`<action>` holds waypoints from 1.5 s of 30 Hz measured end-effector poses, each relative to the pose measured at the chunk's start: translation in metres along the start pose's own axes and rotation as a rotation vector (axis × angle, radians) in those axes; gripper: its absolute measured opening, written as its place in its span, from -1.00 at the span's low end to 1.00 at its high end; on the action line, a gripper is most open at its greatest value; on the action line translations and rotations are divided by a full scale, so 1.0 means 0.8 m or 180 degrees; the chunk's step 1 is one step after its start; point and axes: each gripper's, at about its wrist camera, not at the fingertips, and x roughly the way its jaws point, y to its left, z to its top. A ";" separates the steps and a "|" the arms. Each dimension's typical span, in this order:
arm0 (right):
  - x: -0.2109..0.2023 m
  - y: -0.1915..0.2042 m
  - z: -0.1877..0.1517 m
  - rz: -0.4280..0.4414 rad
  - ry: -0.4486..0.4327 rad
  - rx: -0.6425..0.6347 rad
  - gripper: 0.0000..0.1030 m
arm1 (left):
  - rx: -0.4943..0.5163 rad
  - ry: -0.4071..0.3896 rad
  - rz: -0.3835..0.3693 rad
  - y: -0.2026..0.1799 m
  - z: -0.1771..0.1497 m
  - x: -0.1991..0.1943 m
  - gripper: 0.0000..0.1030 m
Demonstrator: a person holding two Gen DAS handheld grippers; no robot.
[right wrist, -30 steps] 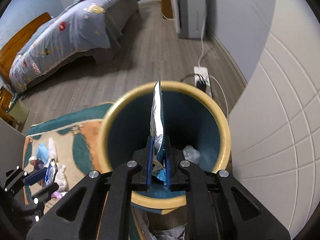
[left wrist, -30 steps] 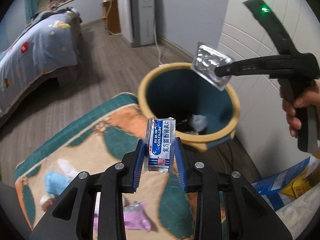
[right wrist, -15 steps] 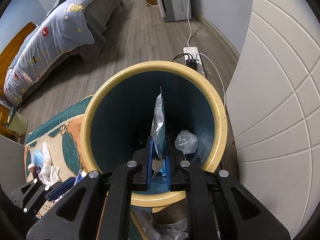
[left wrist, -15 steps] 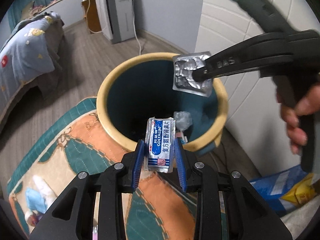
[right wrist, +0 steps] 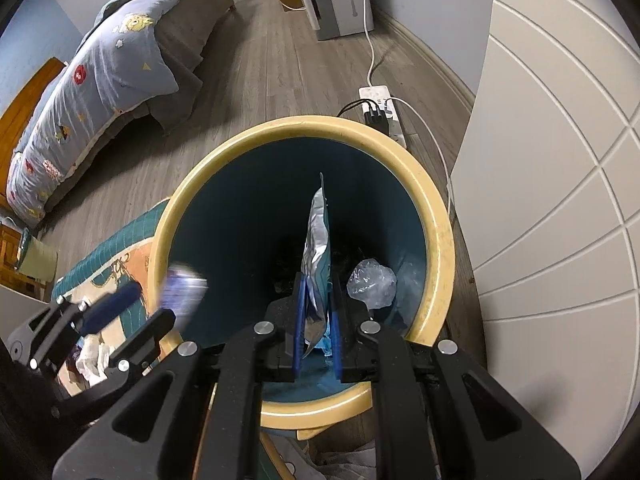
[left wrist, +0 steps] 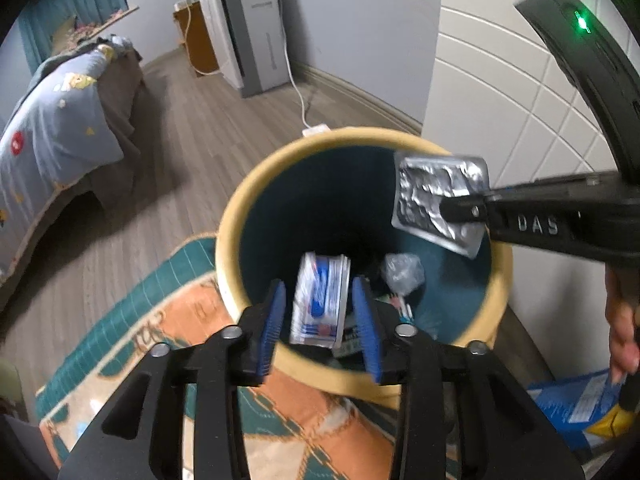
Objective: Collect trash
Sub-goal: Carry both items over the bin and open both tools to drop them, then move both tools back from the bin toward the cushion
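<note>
Where a second ago my left gripper (left wrist: 320, 316) clamped the blue-and-white medicine sachet (left wrist: 320, 300) over the patterned rug (left wrist: 168, 320), its jaws are now opening and the blurred sachet sits loose between them above the yellow-rimmed teal bin (left wrist: 240, 216). My right gripper (right wrist: 316, 320) stays clamped on the crumpled silver foil blister pack (left wrist: 436, 200) over the bin's mouth. "COLTALIN" no longer reads; "DAS" shows on the right finger.

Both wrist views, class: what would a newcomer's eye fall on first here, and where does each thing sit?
The big yellow-rimmed bin with its dark teal inside fills the middle of both views. Above its mouth the right gripper pinches a crinkled silver blister pack. At the near rim, the left gripper is opening and a blue-and-white packet, blurred, sits loose between its blue pads.
</note>
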 end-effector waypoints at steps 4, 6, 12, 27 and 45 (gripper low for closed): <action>0.005 0.000 0.001 0.0022 -0.0017 0.0002 -0.80 | -0.0032 -0.0081 0.0109 0.008 0.000 0.000 0.44; 0.011 0.003 0.001 0.0010 0.0015 0.0008 -0.80 | -0.0136 -0.0090 0.0131 0.016 -0.004 0.002 0.62; 0.017 0.012 0.008 0.0156 -0.0103 0.0087 -0.80 | -0.0227 -0.0078 0.0163 0.031 -0.020 0.003 0.75; -0.004 0.015 0.015 0.0069 -0.0357 0.0243 0.57 | -0.0292 -0.0085 0.0334 0.054 -0.038 -0.010 0.86; -0.073 0.084 0.000 -0.0323 -0.0527 -0.0537 0.89 | -0.0580 -0.0271 0.0673 0.126 -0.087 -0.169 0.90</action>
